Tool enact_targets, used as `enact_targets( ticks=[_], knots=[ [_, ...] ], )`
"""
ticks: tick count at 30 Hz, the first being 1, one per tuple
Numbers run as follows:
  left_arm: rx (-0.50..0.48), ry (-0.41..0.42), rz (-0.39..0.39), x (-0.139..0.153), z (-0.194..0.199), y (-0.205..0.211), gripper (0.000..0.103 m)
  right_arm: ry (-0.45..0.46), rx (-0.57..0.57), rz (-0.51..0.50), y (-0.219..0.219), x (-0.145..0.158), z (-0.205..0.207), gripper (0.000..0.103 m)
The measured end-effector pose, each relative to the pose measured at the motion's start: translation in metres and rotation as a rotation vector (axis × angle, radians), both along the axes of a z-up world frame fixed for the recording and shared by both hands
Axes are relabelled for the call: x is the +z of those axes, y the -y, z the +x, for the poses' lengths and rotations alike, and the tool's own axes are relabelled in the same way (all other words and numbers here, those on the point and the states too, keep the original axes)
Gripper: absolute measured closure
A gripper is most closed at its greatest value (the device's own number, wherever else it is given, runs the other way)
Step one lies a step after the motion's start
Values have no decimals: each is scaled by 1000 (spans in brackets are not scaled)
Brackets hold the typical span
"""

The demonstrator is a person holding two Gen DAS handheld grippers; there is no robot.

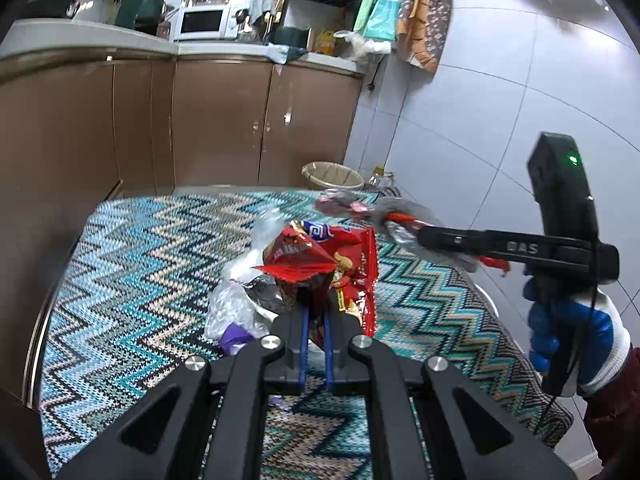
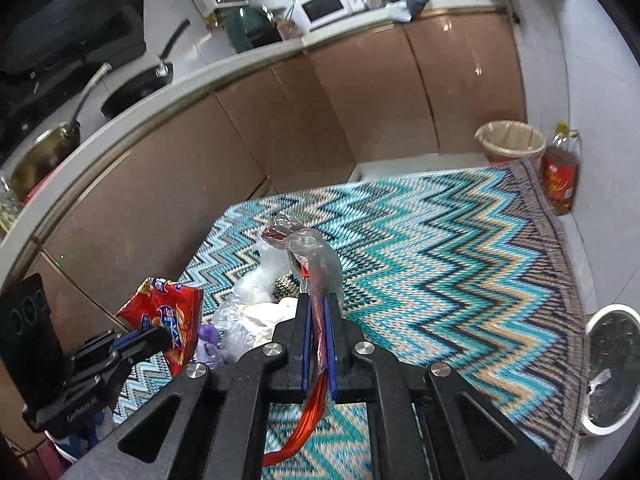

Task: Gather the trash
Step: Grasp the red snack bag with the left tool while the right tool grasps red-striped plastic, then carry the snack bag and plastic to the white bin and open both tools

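Right gripper [image 2: 318,320] pinches a red-and-clear wrapper [image 2: 308,248]; only its view shows the frying pan [image 2: 136,88].

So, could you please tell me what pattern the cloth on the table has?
A zigzag chevron in teal, blue, beige and black; the tablecloth shows best in the right wrist view.

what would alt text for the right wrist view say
The right tongs are shut on a clear and red wrapper above a zigzag-patterned cloth. At lower left, the left tongs grip a red snack bag beside a heap of clear plastic. A lined bin stands beyond the cloth, by brown cabinets.
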State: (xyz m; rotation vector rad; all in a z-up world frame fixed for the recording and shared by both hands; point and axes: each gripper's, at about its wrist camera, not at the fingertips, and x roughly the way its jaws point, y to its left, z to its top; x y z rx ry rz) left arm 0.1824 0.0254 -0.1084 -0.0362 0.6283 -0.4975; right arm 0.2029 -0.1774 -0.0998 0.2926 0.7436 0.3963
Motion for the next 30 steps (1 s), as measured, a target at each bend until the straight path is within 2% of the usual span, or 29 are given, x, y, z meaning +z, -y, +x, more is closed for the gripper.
enact_targets(
  ticks=[4,8,18,20,24,30],
  knots=[
    [-18,30,21,17,-12,18,97,52,-46,13,29,18,-28,97],
    [-64,46,37,30,-15,55,97,82,-117,-11,69,31,-58,97],
    [-268,7,60,31,1,204,97,58,-386,-212,181,35,-114,97],
    [-305,-7,68,28,5,236,97,50,-428,-271,198,31,-121,97],
    [-378,-38,106,13,15,306,97,16,-488,-313,234,11,-121,97],
    [-453,-96,168,-25,32,394,97,-70,-557,-308,291,-32,-107,97]
  ],
)
